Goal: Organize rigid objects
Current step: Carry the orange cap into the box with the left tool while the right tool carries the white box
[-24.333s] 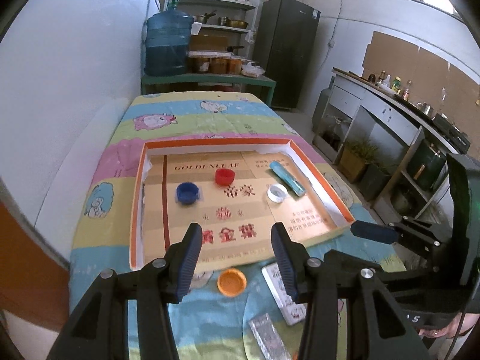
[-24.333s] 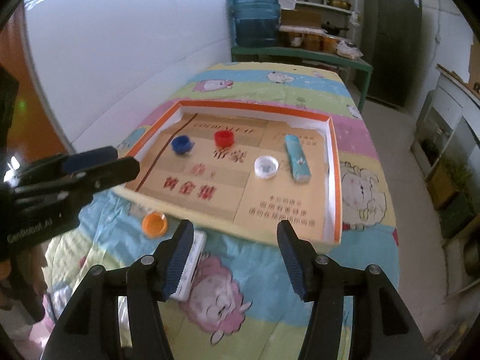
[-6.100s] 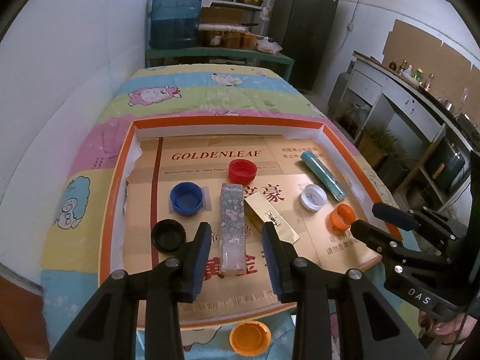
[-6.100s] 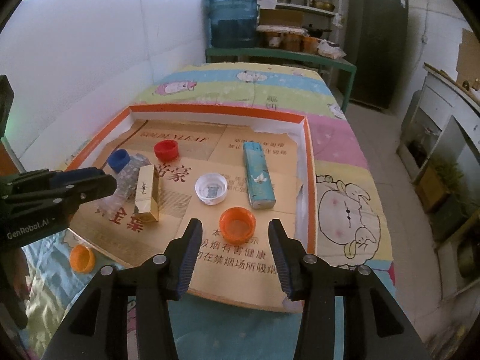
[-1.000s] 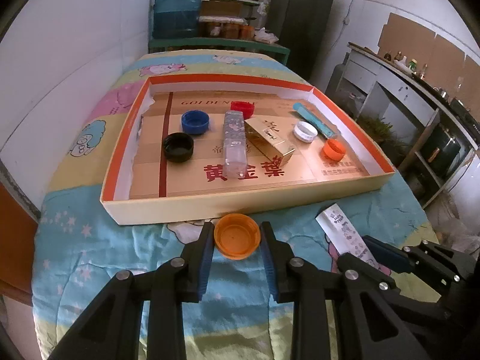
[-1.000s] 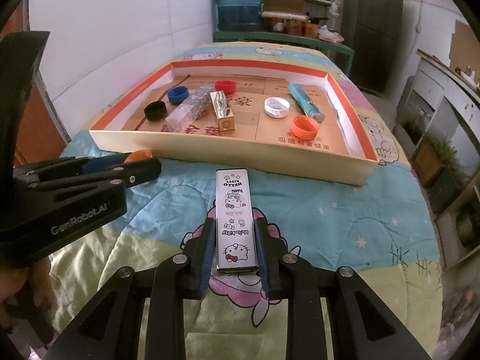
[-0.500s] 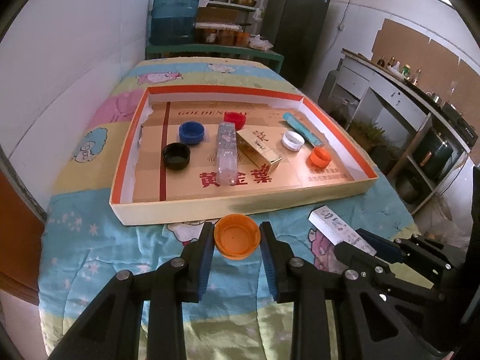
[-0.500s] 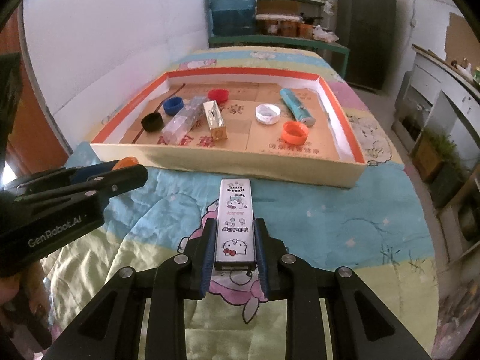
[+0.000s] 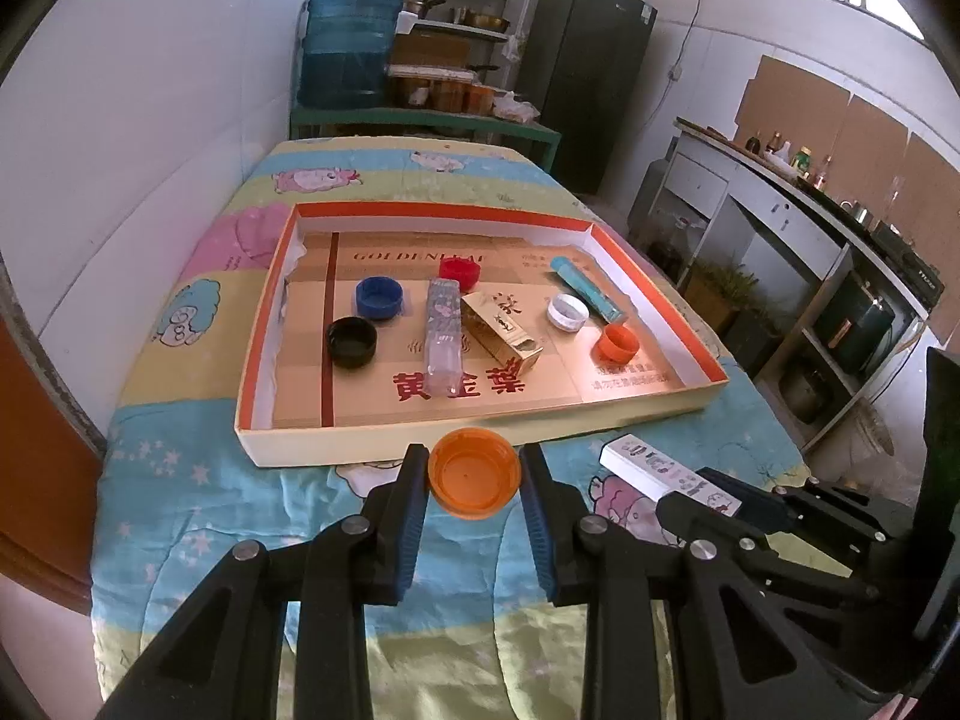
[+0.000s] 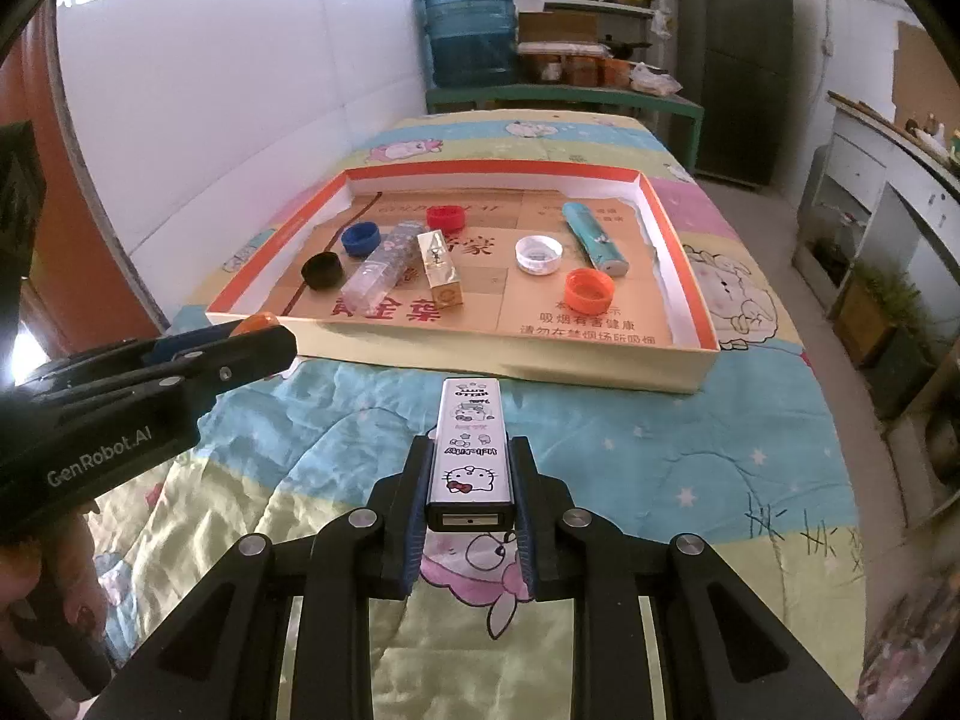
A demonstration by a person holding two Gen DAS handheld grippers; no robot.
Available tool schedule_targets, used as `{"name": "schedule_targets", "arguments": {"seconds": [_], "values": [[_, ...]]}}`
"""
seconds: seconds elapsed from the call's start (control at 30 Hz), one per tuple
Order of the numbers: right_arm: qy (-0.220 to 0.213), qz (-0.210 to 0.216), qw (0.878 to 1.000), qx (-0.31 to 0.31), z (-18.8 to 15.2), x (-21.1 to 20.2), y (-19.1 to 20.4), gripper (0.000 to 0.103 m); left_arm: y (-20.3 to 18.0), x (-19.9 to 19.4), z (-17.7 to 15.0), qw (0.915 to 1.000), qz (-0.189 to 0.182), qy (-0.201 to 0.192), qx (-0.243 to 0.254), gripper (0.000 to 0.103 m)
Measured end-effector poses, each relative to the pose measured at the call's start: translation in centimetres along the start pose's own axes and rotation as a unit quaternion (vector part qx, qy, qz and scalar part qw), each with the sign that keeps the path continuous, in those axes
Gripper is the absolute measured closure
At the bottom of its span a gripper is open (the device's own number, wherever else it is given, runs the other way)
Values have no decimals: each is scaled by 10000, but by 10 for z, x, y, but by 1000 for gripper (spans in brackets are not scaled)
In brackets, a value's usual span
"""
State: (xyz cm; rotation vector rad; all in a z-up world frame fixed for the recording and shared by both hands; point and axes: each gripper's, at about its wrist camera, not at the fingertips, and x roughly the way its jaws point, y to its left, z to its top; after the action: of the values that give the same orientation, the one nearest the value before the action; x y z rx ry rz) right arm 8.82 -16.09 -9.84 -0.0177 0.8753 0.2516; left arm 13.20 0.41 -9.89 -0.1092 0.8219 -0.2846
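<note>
My left gripper (image 9: 474,483) is shut on an orange bottle cap (image 9: 474,471), held above the blanket just in front of the box's near wall. My right gripper (image 10: 470,480) is shut on a white cartoon-printed rectangular case (image 10: 471,450), lifted off the blanket. The case (image 9: 666,468) also shows in the left wrist view, at the right. The orange-rimmed cardboard box (image 9: 480,432) holds a black cap (image 9: 351,342), a blue cap (image 9: 378,297), a red cap (image 9: 459,272), a white cap (image 9: 567,312), a second orange cap (image 9: 616,342), a clear tube (image 9: 443,333), a gold box (image 9: 501,330) and a teal tube (image 9: 585,287).
A cartoon-print blanket (image 10: 630,450) covers the table. A white wall runs along the left side. Shelves with a blue water jug (image 9: 348,48) stand beyond the far end, and a dark fridge (image 9: 585,72) and a counter lie to the right. A person's hand (image 10: 36,594) holds the left gripper.
Both grippers have risen a little with their loads: the orange cap and the cartoon case now sit higher above the blanket, and the box looks farther away.
</note>
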Motion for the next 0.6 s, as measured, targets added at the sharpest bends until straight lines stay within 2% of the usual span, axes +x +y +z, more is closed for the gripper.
{"name": "schedule_targets", "arguments": {"seconds": [0.27,0.6], "values": [[-172,51,9998,-25,5,-13,1,78,-1,-7,3,10000,-31,-56,9,72],[-404,9,9991,-147,22,-27,2,78,-3,-16,22,9998,-46,-190,50,72]]}}
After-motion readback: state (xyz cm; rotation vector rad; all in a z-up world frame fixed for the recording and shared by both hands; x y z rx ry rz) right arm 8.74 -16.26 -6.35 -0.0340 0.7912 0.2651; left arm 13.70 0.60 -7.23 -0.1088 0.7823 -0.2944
